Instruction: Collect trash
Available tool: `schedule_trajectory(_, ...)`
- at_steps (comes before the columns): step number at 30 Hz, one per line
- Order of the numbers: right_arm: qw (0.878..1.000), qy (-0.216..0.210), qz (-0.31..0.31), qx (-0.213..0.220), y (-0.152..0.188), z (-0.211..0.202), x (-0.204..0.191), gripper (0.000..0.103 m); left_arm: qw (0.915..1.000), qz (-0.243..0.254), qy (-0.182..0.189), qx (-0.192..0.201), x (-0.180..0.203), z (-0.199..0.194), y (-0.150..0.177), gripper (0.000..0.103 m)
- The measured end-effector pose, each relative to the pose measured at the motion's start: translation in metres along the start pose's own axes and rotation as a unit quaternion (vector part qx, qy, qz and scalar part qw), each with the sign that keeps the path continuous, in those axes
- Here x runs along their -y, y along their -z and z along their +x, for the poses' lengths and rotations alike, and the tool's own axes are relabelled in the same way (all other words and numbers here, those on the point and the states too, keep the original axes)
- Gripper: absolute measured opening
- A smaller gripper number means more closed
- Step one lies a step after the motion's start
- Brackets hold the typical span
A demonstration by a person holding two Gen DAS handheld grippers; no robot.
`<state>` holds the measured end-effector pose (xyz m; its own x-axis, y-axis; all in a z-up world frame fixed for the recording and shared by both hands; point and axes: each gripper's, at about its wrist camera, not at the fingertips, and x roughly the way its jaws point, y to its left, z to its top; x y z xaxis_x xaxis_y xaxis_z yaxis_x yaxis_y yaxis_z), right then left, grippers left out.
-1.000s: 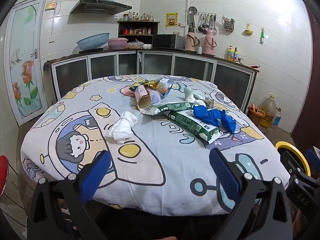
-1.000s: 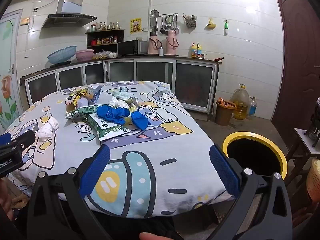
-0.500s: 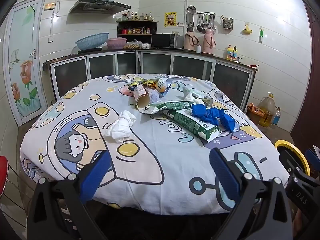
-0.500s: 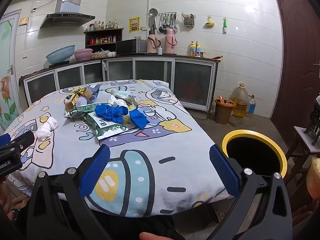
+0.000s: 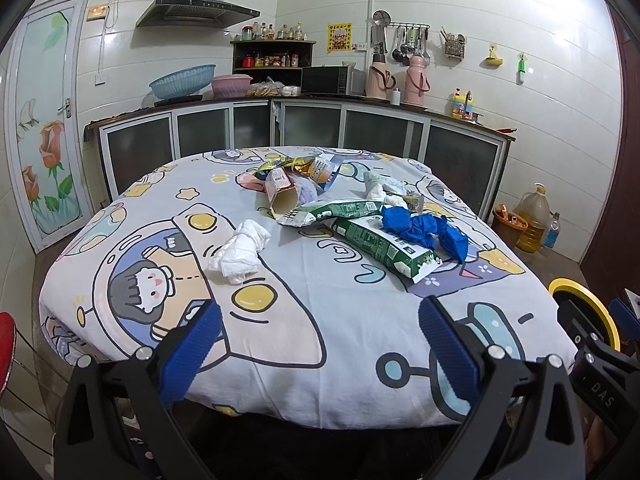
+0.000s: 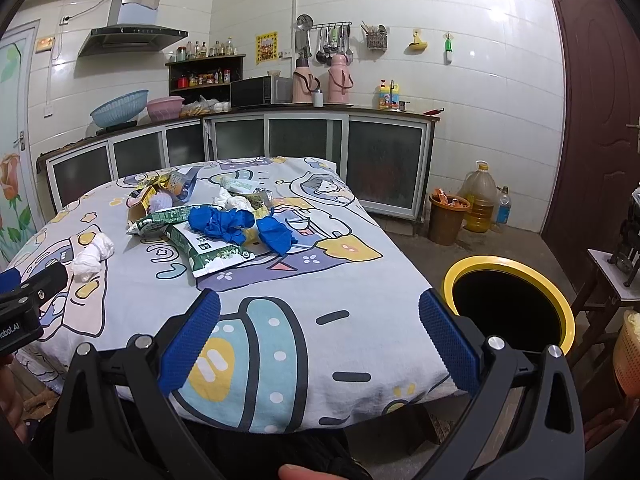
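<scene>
Both claws, your left claw [image 5: 316, 330] and right claw [image 6: 318, 320], gaped wide and empty; the crumpled white tissue [image 5: 240, 250] risked slipping a shallow pinch.

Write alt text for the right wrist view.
An open hand-held gripper hovers at the near edge of a cartoon-print table strewn with wrappers, blue gloves and tissue; a yellow-rimmed bin stands right.

Two pink thermos flasks [image 6: 322, 80] beside a microwave [image 6: 261, 92] on the counter [image 6: 280, 109]
</scene>
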<state>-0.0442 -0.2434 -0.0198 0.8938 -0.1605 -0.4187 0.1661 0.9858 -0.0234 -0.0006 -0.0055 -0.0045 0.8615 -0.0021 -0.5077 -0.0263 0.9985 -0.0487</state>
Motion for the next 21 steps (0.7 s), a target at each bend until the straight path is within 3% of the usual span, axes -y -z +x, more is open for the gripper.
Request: schedule_trajectory(21, 1.0, 0.001, 0.003, -0.003, -0.0002, 0.0007, 0.0011, 0.096, 1.0, 0.001, 0.0, 0.0, 0.0004, 0.001, 0.0013, 0.095)
